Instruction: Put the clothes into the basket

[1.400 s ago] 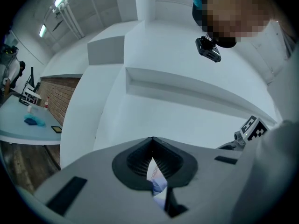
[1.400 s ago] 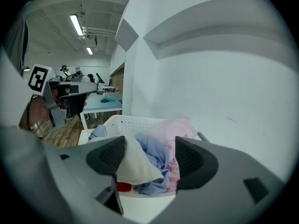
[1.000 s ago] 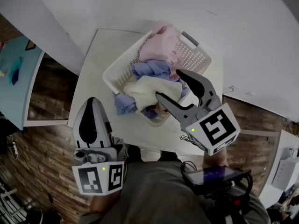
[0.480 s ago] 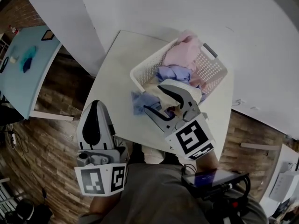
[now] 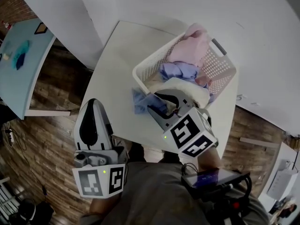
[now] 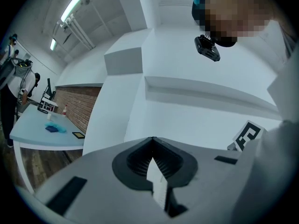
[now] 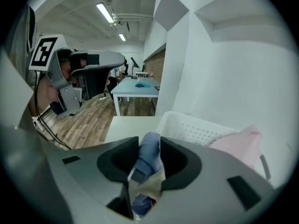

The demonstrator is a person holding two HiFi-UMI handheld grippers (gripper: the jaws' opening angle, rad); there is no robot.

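Observation:
A white plastic basket (image 5: pixel 140 70) stands on the white table (image 5: pixel 110 83), piled with a pink cloth (image 5: pixel 193 45), a lavender cloth (image 5: pixel 174 71) and a cream cloth (image 5: pixel 190 89). A blue cloth (image 5: pixel 139 102) hangs over the basket's near rim. My right gripper (image 5: pixel 161 106) is at that rim, its jaws closing, and the blue cloth (image 7: pixel 148 155) is pinched between them. In the right gripper view the basket (image 7: pixel 196 130) and the pink cloth (image 7: pixel 239 143) lie just beyond. My left gripper (image 5: pixel 92 124) hangs shut and empty off the table's near left edge.
A light blue table (image 5: pixel 18 60) with small items stands far left over a wooden floor (image 5: pixel 51 130). White walls rise behind the basket. The table's bare part lies left of the basket. A tablet (image 5: pixel 213 177) sits at the person's waist.
My right gripper has dropped from above the basket onto its near rim and its jaws have narrowed around the blue cloth. The left gripper has stayed put.

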